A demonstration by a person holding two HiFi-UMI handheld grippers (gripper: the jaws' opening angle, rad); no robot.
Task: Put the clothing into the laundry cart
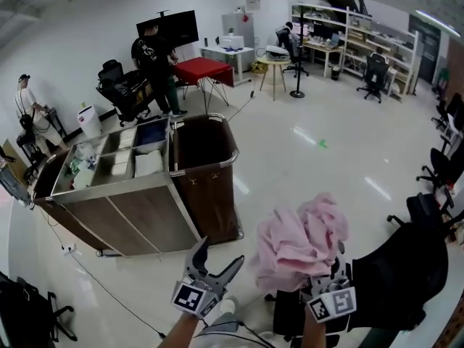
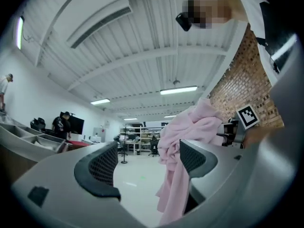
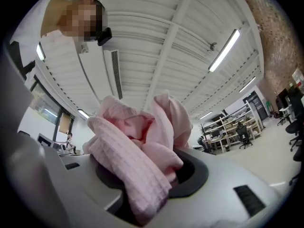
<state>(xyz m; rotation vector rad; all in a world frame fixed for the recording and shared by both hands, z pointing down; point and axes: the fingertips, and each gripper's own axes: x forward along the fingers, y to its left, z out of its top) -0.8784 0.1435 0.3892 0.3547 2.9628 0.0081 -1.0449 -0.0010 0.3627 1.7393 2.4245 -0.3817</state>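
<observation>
My right tool is clamped tight on the pink garment; my left tool gapes empty. Only the head view shows the laundry cart, well apart from both.

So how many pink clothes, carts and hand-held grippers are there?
Pink cloth: 1
Cart: 1
Hand-held grippers: 2, the left hand-held gripper and the right hand-held gripper
Total: 4
</observation>
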